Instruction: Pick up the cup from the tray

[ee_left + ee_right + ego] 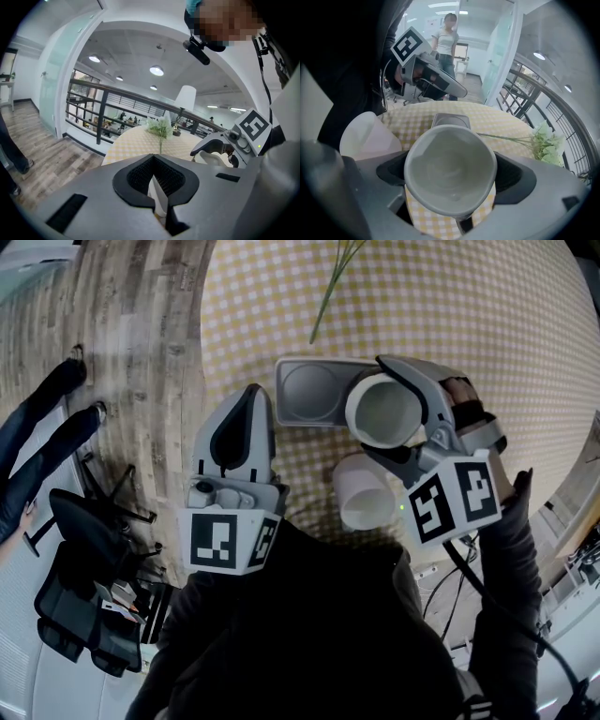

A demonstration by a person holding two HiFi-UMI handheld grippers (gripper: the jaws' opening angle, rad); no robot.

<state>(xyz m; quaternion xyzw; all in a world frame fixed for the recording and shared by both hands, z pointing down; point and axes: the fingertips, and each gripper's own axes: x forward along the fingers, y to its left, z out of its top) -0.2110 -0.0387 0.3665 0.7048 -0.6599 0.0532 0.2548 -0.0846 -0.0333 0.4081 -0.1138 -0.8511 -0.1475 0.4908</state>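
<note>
Evidently the cup (449, 171) is pinched between the jaws of the right gripper (398, 418), its mouth turned toward the gripper's camera and its rim pressed visibly out of round. In the head view the cup appears to be held clear of the grey tray (309, 390), which is seen at about 9 o'clock from it on the checked table (450, 315), with one round recess lying bare. A second white cup (361, 495) is seen at about 6 o'clock from the held one, close under the gripper. The left gripper (248, 404) is kept at about 8 o'clock from the tray, its jaws pressed together with nothing gripped.

The main risk is judged to lie in the grip itself. The wall is thin and already deformed, so further squeezing could buckle it, while any slackening could let the cup slide out. Slipping is made likelier by the steep downward pitch of the gripper. The second cup could also be knocked or rolled if the gripper is lowered or swung toward 6 o'clock, and the tray's near edge could be clipped by a drift toward 9 o'clock.
</note>
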